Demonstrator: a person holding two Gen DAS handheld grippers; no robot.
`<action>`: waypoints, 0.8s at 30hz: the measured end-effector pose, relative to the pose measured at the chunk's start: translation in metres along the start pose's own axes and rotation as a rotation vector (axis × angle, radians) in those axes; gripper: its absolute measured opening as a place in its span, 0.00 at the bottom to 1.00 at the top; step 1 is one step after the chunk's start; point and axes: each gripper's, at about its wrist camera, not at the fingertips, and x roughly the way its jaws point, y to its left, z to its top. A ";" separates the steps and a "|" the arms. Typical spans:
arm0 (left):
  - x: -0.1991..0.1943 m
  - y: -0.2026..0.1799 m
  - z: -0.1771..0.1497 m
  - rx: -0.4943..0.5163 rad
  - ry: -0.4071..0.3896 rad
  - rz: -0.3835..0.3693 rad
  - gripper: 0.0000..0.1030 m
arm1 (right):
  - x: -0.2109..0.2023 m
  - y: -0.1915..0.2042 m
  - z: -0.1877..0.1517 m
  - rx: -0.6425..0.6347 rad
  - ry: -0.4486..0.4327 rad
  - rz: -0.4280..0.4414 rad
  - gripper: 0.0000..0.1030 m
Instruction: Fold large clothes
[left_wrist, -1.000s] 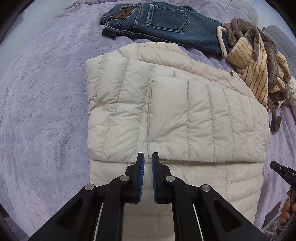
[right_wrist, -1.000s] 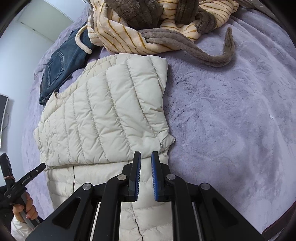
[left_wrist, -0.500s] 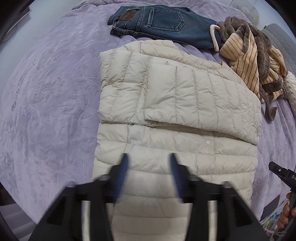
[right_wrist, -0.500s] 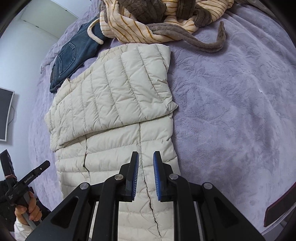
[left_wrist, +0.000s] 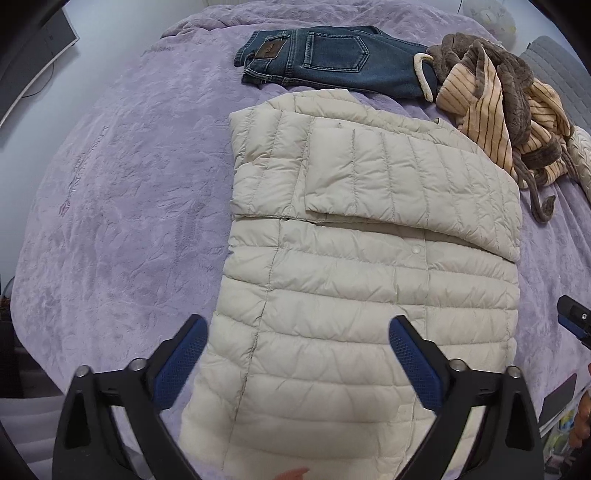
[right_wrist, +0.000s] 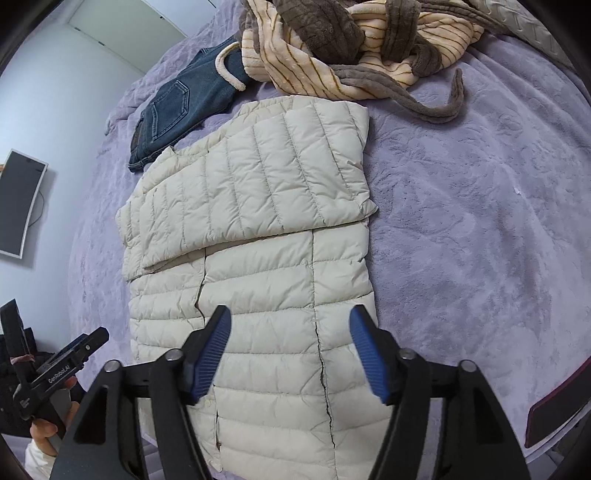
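A cream quilted down jacket (left_wrist: 369, 266) lies flat on the purple bedspread (left_wrist: 122, 221), its sleeves folded across the chest (left_wrist: 406, 181). It also shows in the right wrist view (right_wrist: 266, 266). My left gripper (left_wrist: 297, 328) is open and empty, hovering over the jacket's lower left part. My right gripper (right_wrist: 290, 321) is open and empty, over the jacket's lower right part. The jacket's hem is hidden behind the grippers.
Blue jeans (left_wrist: 332, 62) lie at the far side of the bed. A striped beige and brown fleece robe (left_wrist: 498, 96) is heaped at the far right, its belt (right_wrist: 424, 103) trailing on the bedspread (right_wrist: 480, 221). A monitor (right_wrist: 20, 206) hangs on the left wall.
Both grippers have pulled back from the folded sleeves toward the jacket's hem and have opened wide. The jacket lies as before.
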 end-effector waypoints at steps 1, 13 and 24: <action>-0.002 0.001 -0.003 0.003 -0.005 0.001 1.00 | -0.002 0.001 -0.003 -0.001 -0.007 0.006 0.82; -0.015 0.009 -0.031 0.066 -0.029 0.005 1.00 | -0.012 0.005 -0.044 0.027 0.009 0.011 1.00; 0.031 0.080 -0.096 0.016 0.109 -0.081 1.00 | 0.013 0.001 -0.124 0.251 0.085 0.044 1.00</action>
